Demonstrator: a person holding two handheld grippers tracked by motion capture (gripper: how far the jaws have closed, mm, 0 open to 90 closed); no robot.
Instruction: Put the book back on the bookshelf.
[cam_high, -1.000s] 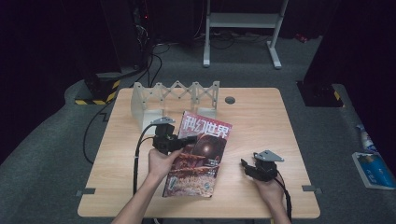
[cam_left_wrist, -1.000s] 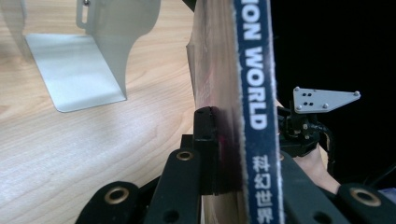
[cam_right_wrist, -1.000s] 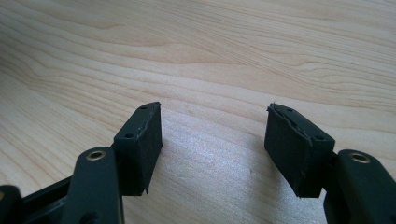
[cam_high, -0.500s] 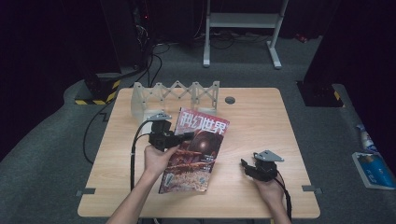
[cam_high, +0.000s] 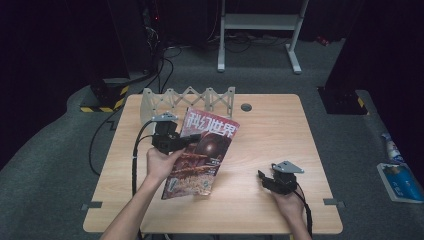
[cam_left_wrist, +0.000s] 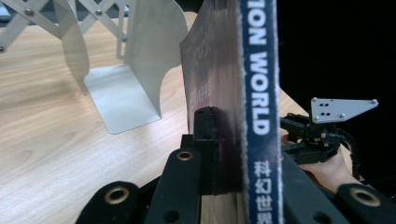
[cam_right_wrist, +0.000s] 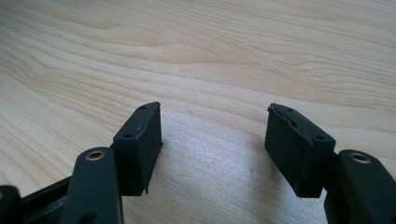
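Observation:
A magazine (cam_high: 206, 156) with a dark red cover and white Chinese title is held tilted above the wooden table (cam_high: 280, 130). My left gripper (cam_high: 194, 138) is shut on its left edge near the top. In the left gripper view the blue spine (cam_left_wrist: 259, 93) reading "WORLD" stands upright between the jaws of my left gripper (cam_left_wrist: 238, 122). A white accordion book rack (cam_high: 189, 98) stands just beyond the magazine, and its curved plates (cam_left_wrist: 135, 70) show at the left. My right gripper (cam_high: 263, 178) rests low at the table's front right, open, with bare wood between the jaws of that gripper (cam_right_wrist: 215, 135).
A round cable hole (cam_high: 246, 107) sits in the table's far middle. Behind the table stands a white metal frame (cam_high: 260, 25). A blue packet and a bottle (cam_high: 399, 175) lie on the floor at the right. Black cables (cam_high: 134, 165) trail off the table's left side.
The left hand has lifted the magazine and tipped it more upright, drawing it slightly toward the rack. The right gripper has stayed in place.

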